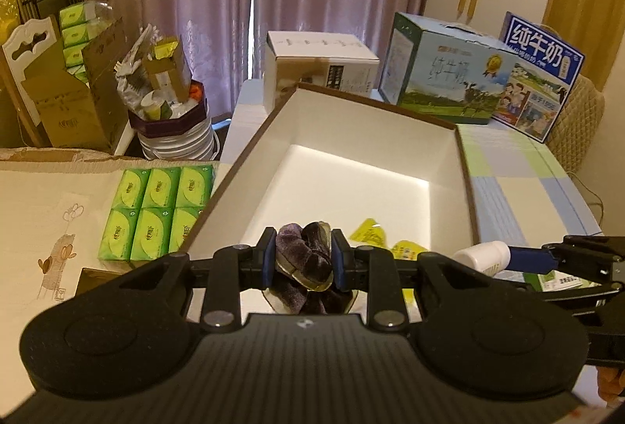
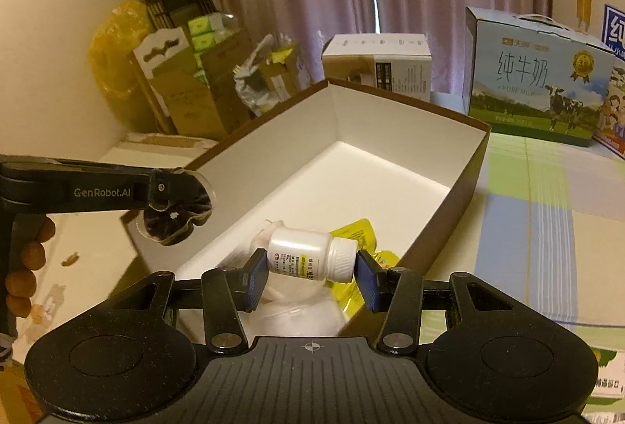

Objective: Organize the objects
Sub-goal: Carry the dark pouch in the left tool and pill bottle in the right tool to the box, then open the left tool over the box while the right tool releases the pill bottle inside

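My left gripper (image 1: 304,264) is shut on a dark purple velvet scrunchie in clear wrap (image 1: 308,260), held over the near end of an open brown box with a white inside (image 1: 465,166). In the right wrist view the left gripper (image 2: 177,207) shows at the left with the scrunchie (image 2: 175,219) above the box's left rim. My right gripper (image 2: 312,269) is shut on a white pill bottle (image 2: 308,254), held sideways over the box (image 2: 474,150). The bottle also shows in the left wrist view (image 1: 484,255). Yellow packets (image 1: 369,232) (image 2: 357,232) lie inside the box.
Green tissue packs (image 1: 152,213) lie left of the box. Milk cartons (image 1: 441,72) (image 2: 539,80) and a white carton (image 1: 316,64) stand behind it. A cluttered bin (image 1: 172,111) and cardboard boxes (image 1: 66,99) sit at the far left. A white bag (image 2: 300,314) lies under the bottle.
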A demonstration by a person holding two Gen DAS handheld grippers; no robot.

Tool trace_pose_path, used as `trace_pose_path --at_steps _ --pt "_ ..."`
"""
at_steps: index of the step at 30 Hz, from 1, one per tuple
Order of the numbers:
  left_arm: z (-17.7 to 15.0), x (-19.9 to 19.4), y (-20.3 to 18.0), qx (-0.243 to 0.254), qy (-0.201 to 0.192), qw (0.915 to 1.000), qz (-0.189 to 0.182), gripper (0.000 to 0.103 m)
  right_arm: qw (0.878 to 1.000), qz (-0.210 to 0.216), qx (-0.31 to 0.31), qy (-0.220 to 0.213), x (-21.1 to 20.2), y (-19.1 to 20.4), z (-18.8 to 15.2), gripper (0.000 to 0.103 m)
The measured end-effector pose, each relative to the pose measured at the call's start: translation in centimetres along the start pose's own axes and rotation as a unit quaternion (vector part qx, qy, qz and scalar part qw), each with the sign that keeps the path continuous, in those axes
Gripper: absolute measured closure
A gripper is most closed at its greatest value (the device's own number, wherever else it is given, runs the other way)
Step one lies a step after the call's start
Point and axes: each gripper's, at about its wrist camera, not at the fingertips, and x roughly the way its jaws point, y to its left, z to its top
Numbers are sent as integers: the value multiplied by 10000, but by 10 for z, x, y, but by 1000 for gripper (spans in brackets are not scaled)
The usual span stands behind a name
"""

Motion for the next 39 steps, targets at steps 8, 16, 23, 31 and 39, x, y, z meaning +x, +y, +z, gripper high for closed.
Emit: trace_pose_path --at_steps 8,16,23,31,39 --pt "19 45 8 126 206 9997 -96 79 9990 -389 -95 182 40 -6 18 58" --pt "32 93 3 364 441 9981 -235 78 9965 -743 -180 334 72 -22 35 58" --pt "36 128 -1 461 657 9965 -212 78 9954 -826 -181 450 87 -33 42 58" --pt "40 148 -3 540 732 9955 -282 73 9949 -855 -202 499 93 -36 44 58" --pt "40 152 -3 628 751 9947 -311 62 9944 -895 -249 511 96 -39 45 58"
